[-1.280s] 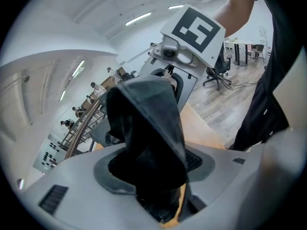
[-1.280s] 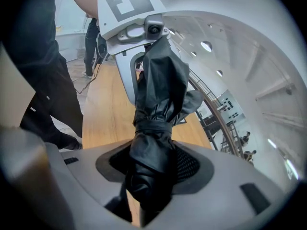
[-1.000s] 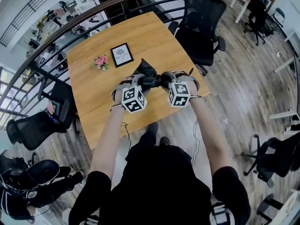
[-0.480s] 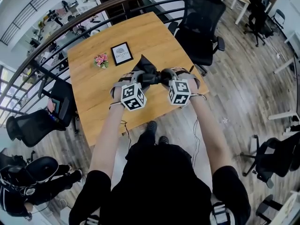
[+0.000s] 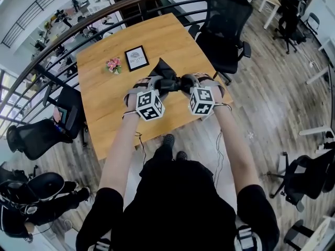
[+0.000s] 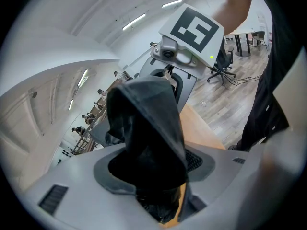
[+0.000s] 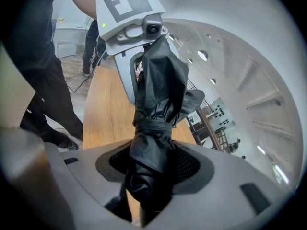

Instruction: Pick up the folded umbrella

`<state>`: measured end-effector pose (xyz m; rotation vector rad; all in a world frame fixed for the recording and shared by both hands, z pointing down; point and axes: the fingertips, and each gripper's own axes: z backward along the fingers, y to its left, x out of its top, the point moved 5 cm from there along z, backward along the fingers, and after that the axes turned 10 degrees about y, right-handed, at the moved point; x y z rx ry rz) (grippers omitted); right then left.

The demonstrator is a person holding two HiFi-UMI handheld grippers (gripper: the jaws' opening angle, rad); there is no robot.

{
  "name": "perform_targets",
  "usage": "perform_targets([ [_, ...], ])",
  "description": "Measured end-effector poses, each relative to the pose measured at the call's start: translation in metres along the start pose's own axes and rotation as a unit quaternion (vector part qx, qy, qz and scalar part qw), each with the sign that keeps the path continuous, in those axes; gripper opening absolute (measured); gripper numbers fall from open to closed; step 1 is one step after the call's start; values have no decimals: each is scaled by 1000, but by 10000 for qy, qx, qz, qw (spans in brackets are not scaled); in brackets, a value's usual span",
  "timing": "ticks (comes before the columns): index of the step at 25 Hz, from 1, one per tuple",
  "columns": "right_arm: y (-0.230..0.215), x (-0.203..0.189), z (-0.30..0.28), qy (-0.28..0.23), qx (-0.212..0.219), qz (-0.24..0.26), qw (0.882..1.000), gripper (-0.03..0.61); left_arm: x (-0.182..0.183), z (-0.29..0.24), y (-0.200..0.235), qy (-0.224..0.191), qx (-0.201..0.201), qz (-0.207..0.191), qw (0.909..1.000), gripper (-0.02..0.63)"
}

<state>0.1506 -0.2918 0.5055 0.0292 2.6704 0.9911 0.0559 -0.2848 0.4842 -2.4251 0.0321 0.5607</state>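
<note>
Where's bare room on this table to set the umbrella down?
The table is bare at its far corner, between the picture frame and the black chair, and along its left side below the flowers. It's crowded around the frame, flowers and the held umbrella.

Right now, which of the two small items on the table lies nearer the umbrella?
The black-framed card; the pink flowers lie on its far side, farther from the umbrella.
</note>
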Motion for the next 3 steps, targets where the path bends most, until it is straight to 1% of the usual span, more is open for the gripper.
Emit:
perform_targets([
  [3,1,1,3,-6,-10,-4,10000,236,1,2,-2,2,10,2,10000,272],
])
